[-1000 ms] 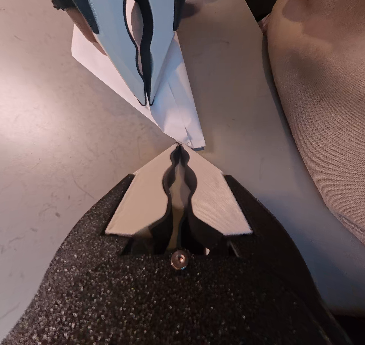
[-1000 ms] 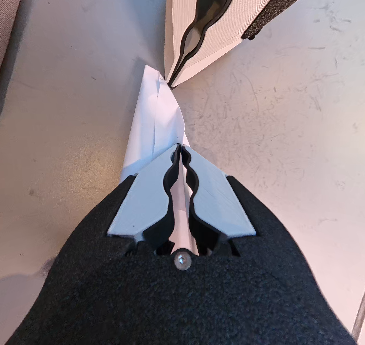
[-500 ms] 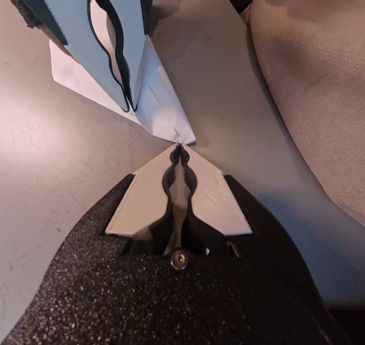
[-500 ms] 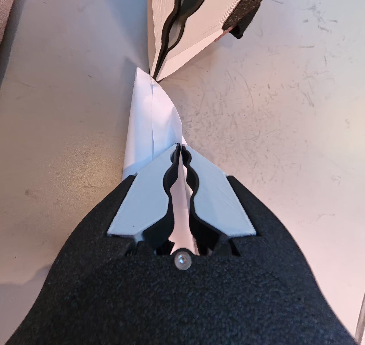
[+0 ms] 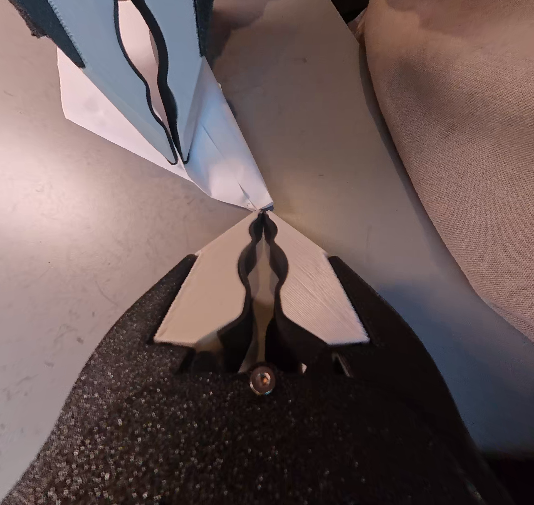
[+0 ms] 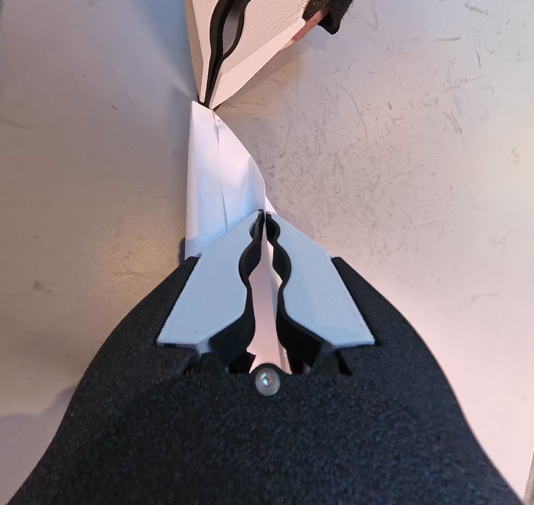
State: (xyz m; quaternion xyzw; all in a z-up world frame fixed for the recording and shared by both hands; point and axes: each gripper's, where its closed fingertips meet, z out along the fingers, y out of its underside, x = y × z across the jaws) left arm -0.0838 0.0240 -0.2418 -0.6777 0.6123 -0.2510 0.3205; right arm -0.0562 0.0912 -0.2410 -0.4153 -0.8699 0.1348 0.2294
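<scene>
A folded white paper (image 5: 222, 155) is stretched between the two grippers above a scuffed grey table (image 5: 57, 231). It is long and narrow, wide at one end and tapering to a point at the other, and its long axis runs from one gripper to the other.

In the left wrist view the left gripper (image 5: 263, 213) has its jaws pressed together at the tips, right at the paper's pointed corner. The tip of the paper appears pinched there, though the contact is very small. The point faces the left gripper, and the wide end runs up and to the left under the right gripper (image 5: 178, 160), whose jaws are clenched on the sheet partway along it. A sharp crease runs down the paper toward the point.

In the right wrist view the right gripper (image 6: 264, 211) is clamped on the paper (image 6: 215, 179), with a strip of the sheet passing back between its black pads (image 6: 245, 274) toward the screw. From there the paper runs away from the camera, almost straight up the picture, narrowing to the left gripper (image 6: 205, 104), closed at the far tip. The sheet looks slightly twisted, with one fold line along its length.

A beige fabric-covered shape (image 5: 462, 144) lies past the table edge on the right of the left wrist view. No writing, label or brand shows on the paper or the grippers.
</scene>
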